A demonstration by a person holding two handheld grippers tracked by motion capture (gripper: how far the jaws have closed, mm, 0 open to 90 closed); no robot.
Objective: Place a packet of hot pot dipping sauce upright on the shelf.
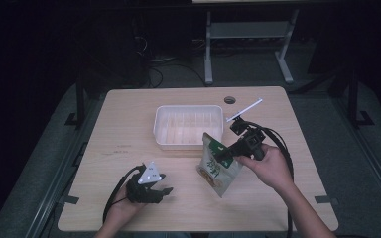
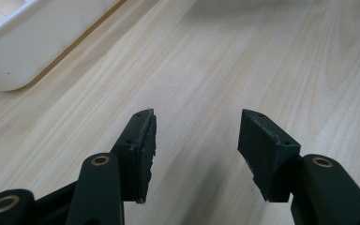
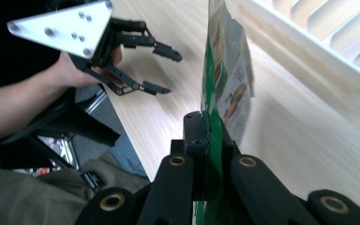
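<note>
Lower left of the high view: left gripper [image 1: 164, 190] low over the pale wood counter [image 1: 129, 148], near its front edge, held in the person's left hand [image 1: 129, 198]. Grey three-cornered plate on top. Jaws apart, nothing between them; the left gripper view shows bare wood grain in the gap. The same gripper [image 3: 166, 70] appears upper left in the right gripper view, jaws spread, tips pointing toward the pouch.

Centre right of the high view: right gripper [image 1: 222, 154], held in the right hand [image 1: 270, 166], jaws clamped on the upper edge of a snack pouch [image 1: 217, 166]. Pouch is green and white with printed food pictures, tilted, its lower end down toward the counter; whether it touches cannot be told. In the right gripper view the pouch [image 3: 227, 84] stands edge-on, rising from between the closed jaws. Black cable trails back from the gripper along the forearm.

Farther back, centre of the high view: white plastic tray [image 1: 159, 130], rectangular, ribbed floor, nothing in it. The pouch sits just in front of its right front corner. Tray wall [image 2: 33, 51] shows upper left in the left gripper view; its rim [image 3: 309, 51] upper right in the right gripper view.

Beyond the counter: dark floor, table legs, cables.
</note>
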